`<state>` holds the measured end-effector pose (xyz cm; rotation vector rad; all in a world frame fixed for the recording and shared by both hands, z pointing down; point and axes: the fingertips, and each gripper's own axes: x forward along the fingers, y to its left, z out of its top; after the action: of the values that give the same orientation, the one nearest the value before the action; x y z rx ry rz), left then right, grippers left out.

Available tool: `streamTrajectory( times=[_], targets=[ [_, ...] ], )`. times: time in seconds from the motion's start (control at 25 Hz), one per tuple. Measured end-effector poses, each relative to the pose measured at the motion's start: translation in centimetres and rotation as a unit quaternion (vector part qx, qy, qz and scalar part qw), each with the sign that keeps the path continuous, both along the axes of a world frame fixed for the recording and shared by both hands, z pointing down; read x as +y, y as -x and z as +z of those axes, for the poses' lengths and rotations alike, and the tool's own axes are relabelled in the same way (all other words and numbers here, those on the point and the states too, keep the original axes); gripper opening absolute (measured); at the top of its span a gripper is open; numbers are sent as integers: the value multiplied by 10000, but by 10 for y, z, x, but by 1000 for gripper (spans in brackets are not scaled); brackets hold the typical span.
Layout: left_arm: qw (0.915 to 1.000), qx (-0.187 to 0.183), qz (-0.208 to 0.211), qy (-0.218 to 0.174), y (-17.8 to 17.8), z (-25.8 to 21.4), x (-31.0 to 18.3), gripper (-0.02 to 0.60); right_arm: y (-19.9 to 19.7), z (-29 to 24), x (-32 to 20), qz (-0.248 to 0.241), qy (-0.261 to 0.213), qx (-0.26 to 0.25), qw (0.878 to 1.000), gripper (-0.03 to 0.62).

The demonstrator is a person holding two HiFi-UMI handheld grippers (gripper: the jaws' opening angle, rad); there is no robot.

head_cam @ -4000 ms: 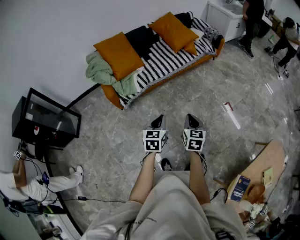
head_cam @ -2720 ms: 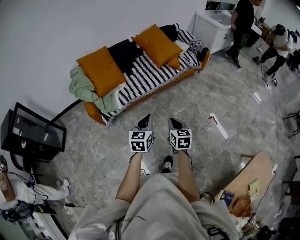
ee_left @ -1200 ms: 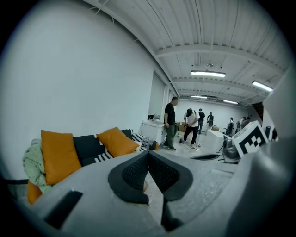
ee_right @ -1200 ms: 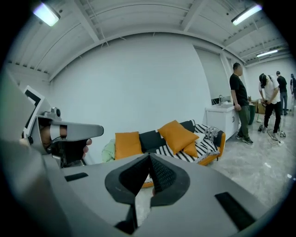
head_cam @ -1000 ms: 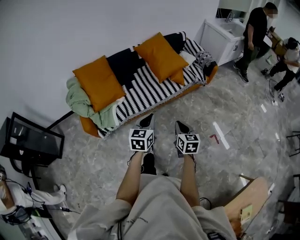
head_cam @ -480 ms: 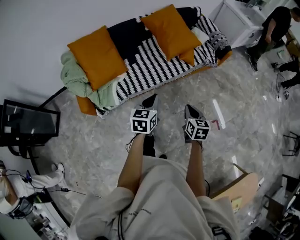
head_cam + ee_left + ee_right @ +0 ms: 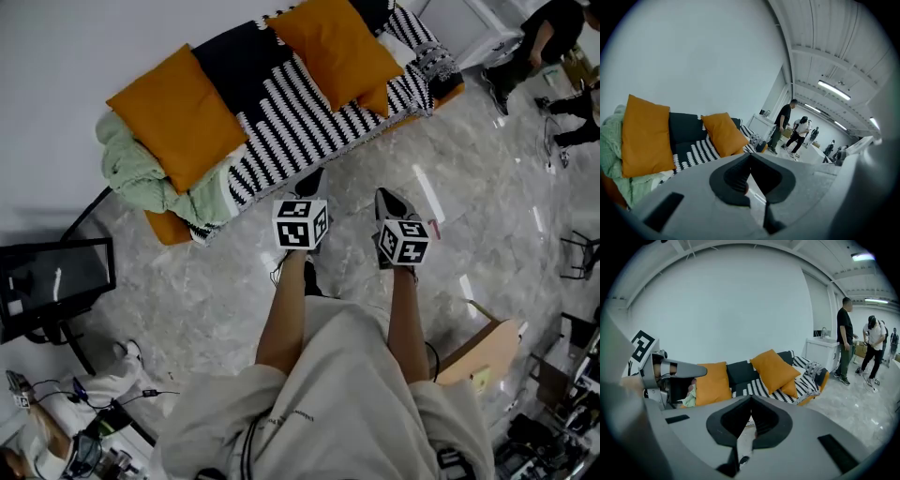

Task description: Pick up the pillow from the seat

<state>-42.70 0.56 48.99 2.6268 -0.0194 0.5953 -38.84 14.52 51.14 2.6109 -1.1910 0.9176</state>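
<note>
- Seen from above, a person stands on a grey marble floor (image 7: 216, 291) facing a sofa (image 7: 291, 122) draped in a black-and-white striped cover.
- Two large orange pillows lean against the sofa's back. The left pillow (image 7: 178, 112) sits beside a crumpled green blanket (image 7: 141, 178); the right pillow (image 7: 335, 44) is toward the other end. Nothing touches either.
- The left gripper (image 7: 312, 176) is held out in front, its tip just short of the sofa's front edge. Its jaws are pressed together with nothing between them.
- The right gripper (image 7: 382, 195) is alongside, slightly farther from the sofa, and is likewise closed and empty.
- This looks like the approach step; no grasp has begun. Which pillow is meant cannot be told.
- The next move likely calls for closing the remaining gap, spreading the jaws wide and pinching a pillow's soft edge or corner, perhaps with both grippers.
</note>
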Motion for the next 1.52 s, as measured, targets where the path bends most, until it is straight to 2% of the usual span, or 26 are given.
streamTrajectory(
  times=[0.24, 0.48, 0.64, 0.76, 0.92, 1.08, 1.28, 1.52],
  targets=[
    [9998, -31, 141, 104, -27, 3, -27, 9, -17, 2, -25, 66, 192, 76, 9998, 8],
    [9992, -143, 361, 22, -32, 8, -44, 9, -34, 2, -39, 344, -22, 20, 9994, 7],
    [9996, -119, 227, -79, -41, 9, -58, 9, -42, 5, -46, 262, -21, 86, 9996, 7],
    [9992, -68, 252, -311, -50, 3, -57, 9, -53, 1, -45, 317, -196, 165, 9992, 7],
    [9961, 137, 371, -787, -73, -21, -52, 9, -79, -15, -48, 412, -449, 364, 9975, 7],
    [9937, 139, 446, -1018, -90, -32, -52, 9, -103, -27, -51, 495, -636, 434, 9958, 7],
    [9930, 166, 458, -1072, -117, -33, -64, 9, -130, -22, -57, 511, -632, 393, 9959, 8],
    [9929, 65, 311, -1144, -165, -24, -78, 9, -193, -28, -56, 434, -620, 420, 9962, 7]
  ],
)
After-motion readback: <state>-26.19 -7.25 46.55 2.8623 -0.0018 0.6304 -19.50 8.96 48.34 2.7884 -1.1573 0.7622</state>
